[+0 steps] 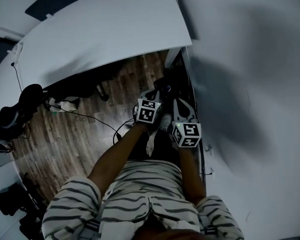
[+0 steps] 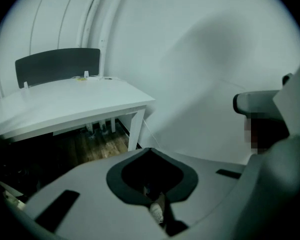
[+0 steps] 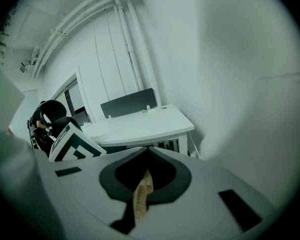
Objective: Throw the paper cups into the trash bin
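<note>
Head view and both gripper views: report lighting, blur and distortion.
Head view: dim, a broad soft shadow on the wall, desk bowed. Left gripper view: black round vignette, underexposed lower left. Right gripper view: pipes bent, left edge blurred.

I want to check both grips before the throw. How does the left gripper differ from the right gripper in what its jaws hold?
The left gripper pinches a small pale scrap, low between its jaws; the right gripper pinches a longer tan strip that stands higher. In the head view the left gripper is farther from the person's body than the right gripper. Both are shut, side by side above the wooden floor.
</note>
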{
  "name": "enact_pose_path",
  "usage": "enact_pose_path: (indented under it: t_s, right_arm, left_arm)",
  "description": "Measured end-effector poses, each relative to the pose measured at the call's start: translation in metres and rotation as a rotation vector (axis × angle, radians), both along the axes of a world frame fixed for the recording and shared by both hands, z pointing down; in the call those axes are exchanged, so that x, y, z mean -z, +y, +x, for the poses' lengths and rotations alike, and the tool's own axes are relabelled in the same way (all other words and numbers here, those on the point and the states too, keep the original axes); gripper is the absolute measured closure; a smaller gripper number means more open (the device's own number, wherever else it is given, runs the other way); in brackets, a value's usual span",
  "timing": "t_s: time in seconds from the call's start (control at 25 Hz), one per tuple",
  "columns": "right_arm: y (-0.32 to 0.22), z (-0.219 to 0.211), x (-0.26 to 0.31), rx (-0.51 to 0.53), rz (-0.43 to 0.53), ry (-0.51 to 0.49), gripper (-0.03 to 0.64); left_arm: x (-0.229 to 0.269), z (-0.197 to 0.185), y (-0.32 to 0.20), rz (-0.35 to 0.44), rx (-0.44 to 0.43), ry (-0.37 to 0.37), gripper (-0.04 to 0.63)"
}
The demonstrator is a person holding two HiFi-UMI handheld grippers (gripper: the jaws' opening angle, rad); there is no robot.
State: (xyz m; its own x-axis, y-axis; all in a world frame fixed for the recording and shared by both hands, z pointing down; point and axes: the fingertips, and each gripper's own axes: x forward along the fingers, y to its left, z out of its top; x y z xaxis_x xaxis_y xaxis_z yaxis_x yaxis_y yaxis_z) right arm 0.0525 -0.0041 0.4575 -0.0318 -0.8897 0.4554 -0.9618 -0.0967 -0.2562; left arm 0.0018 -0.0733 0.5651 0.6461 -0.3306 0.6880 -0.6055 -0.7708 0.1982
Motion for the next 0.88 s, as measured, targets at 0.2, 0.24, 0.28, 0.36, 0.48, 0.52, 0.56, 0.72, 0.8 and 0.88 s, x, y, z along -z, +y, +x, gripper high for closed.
enact_pose_path:
  t_s: [0.2,0.24,0.28,0.36,0.48,0.52,0.56,0.72,0.8,0.88]
  right_arm:
    - [-0.004,-0.007,0.025,0.017,0.035,0.001,0.607]
    - [-0.003,-0.01,0.028,0.023,0.037,0.003,0.607]
    - [-0.003,-0.013,0.031,0.03,0.038,0.007,0.607]
    - [-0.004,-0.019,0.038,0.044,0.04,0.016,0.607]
    - [-0.01,-0.027,0.049,0.066,0.053,0.026,0.607]
    - [-0.011,-0.029,0.053,0.074,0.057,0.032,0.607]
    - [-0.012,-0.032,0.057,0.083,0.062,0.038,0.607]
    - [-0.022,-0.04,0.075,0.116,0.093,0.051,0.607]
    - [-0.024,-0.045,0.084,0.132,0.104,0.054,0.607]
    - [-0.024,-0.053,0.092,0.154,0.112,0.047,0.607]
  left_arm:
    - [0.032,-0.018,-0.006,0.036,0.046,0.046,0.572]
    - [0.038,-0.021,-0.005,0.04,0.051,0.056,0.572]
    - [0.045,-0.023,-0.004,0.042,0.053,0.064,0.572]
    - [0.057,-0.028,-0.004,0.05,0.054,0.076,0.572]
    - [0.073,-0.034,-0.006,0.073,0.06,0.091,0.572]
    - [0.079,-0.036,-0.006,0.08,0.064,0.097,0.572]
    - [0.084,-0.038,-0.006,0.087,0.068,0.102,0.572]
    - [0.105,-0.045,-0.014,0.126,0.074,0.133,0.572]
    - [0.117,-0.048,-0.013,0.144,0.071,0.153,0.572]
    - [0.129,-0.054,-0.01,0.164,0.072,0.163,0.572]
